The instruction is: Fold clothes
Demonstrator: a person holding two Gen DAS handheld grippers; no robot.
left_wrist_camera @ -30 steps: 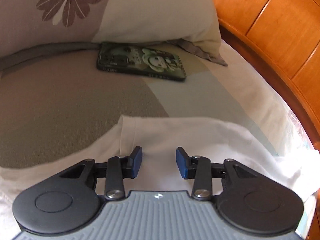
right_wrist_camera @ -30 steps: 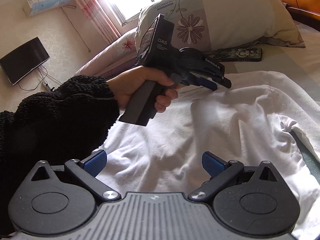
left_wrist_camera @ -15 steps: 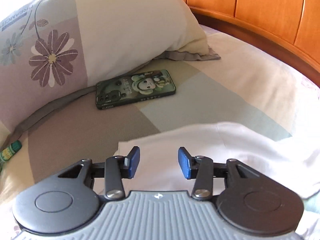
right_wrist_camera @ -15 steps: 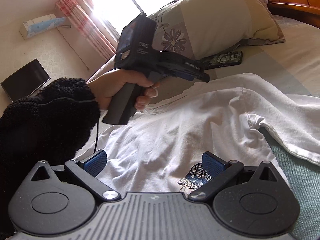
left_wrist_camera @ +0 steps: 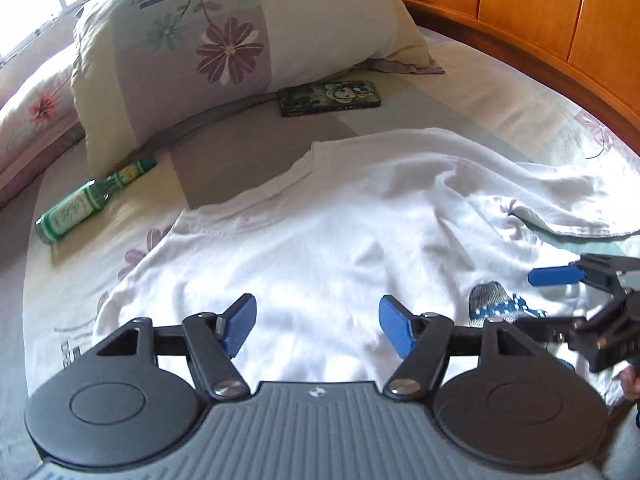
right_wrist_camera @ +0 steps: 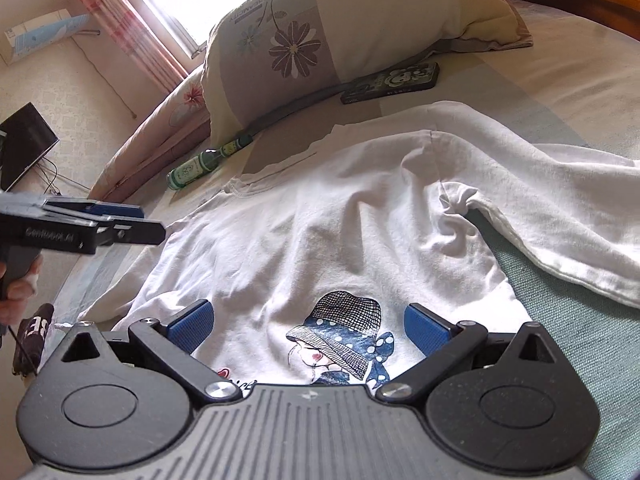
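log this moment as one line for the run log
step: fold not begun | shirt: spread on bed, rumpled, print up | left gripper: jaws just opened, nothing between | right gripper: open over print, empty

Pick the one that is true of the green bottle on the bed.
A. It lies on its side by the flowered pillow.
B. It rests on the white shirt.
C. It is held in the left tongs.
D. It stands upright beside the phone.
A: the green bottle lies flat on the bedsheet by the flowered pillow, off the white shirt.
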